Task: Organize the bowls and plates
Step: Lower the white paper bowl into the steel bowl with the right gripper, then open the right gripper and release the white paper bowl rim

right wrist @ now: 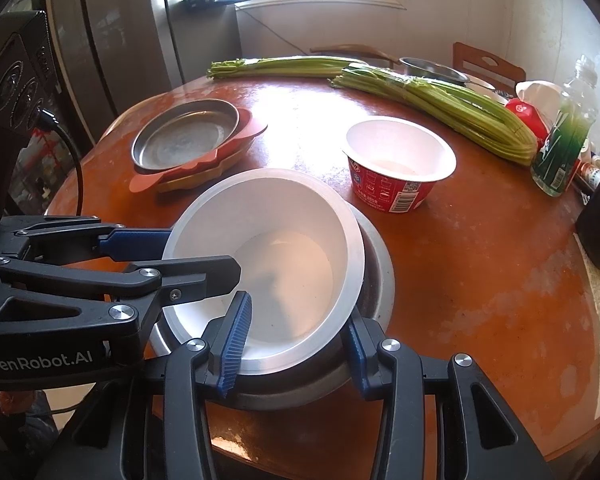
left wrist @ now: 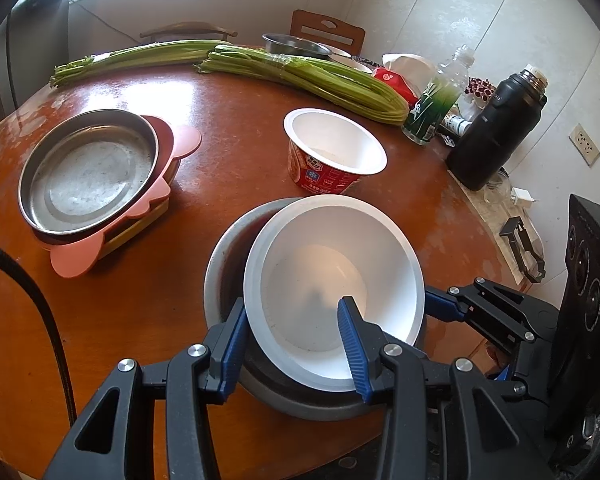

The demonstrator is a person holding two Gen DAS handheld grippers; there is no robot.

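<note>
A white bowl rests tilted inside a grey metal bowl at the table's near edge. My left gripper is shut on the white bowl's near wall, with one finger inside and one outside. My right gripper is shut on the same bowl's wall from the other side, again one finger in and one out. A red and white noodle cup stands upright behind them. To the left, a metal plate lies on top of pink plates.
The round brown table holds two celery bundles at the back. A green-labelled bottle and a black flask stand at the right edge. Another metal bowl sits at the far side, by wooden chairs.
</note>
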